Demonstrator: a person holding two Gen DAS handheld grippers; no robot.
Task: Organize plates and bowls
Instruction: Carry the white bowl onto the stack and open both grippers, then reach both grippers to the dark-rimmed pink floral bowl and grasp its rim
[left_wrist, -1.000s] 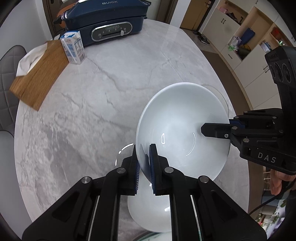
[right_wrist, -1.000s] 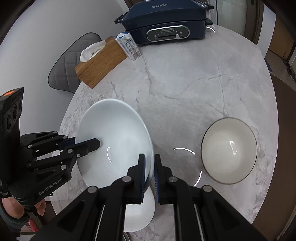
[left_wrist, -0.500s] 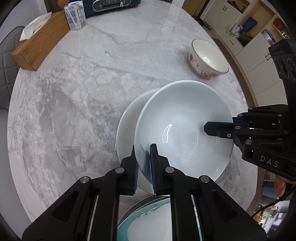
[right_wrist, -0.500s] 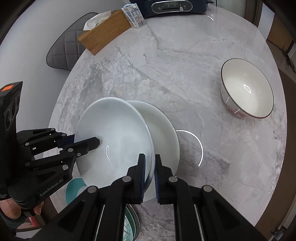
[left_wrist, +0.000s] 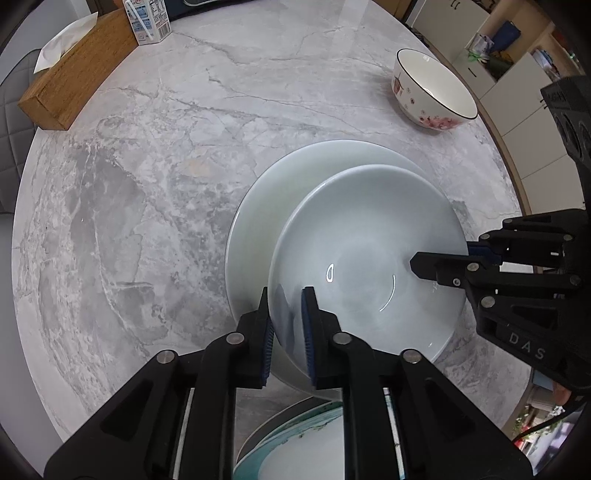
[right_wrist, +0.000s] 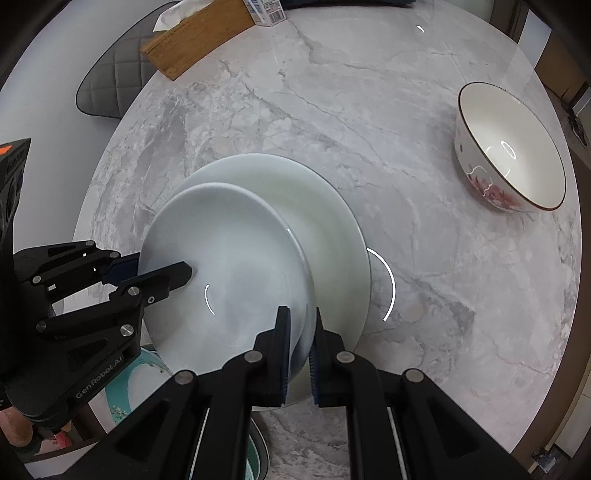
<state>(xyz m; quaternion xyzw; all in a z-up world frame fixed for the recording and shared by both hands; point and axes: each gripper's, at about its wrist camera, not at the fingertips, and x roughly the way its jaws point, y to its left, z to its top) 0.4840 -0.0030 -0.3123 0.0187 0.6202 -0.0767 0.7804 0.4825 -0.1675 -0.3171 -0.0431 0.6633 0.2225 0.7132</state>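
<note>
Nearest the left wrist camera, the left tongs (left_wrist: 286, 325) are clamped on the near rim of a white shallow bowl (left_wrist: 365, 266), one finger inside the rim and one outside. The right tongs (right_wrist: 301, 343) pinch the opposite rim of the same bowl (right_wrist: 229, 273) in the same way, so both pairs carry it together. The bowl is round with no long axis; its opening faces up, and it sits slightly tilted. It hangs over a larger white plate (left_wrist: 273, 192) lying flat on the marble surface (left_wrist: 147, 184), covering that plate's near half; whether they touch cannot be told.

Below the tongs, at the surface's near edge, part of a teal-rimmed plate (left_wrist: 295, 443) shows.

Half a second ago the bowl covered less of the white plate; a second ago the plate was mostly hidden beneath it. The flowered bowl now appears nearer in both views.

Farther off, that flowered bowl (right_wrist: 511, 147) with a dark rim stands upright near the surface's right edge, well apart from the plate. At the far left lie a wooden tissue box (left_wrist: 74, 70) and, just beside it, a milk carton (left_wrist: 147, 18).

Counted: two bowls, two plates, one box, one carton.
</note>
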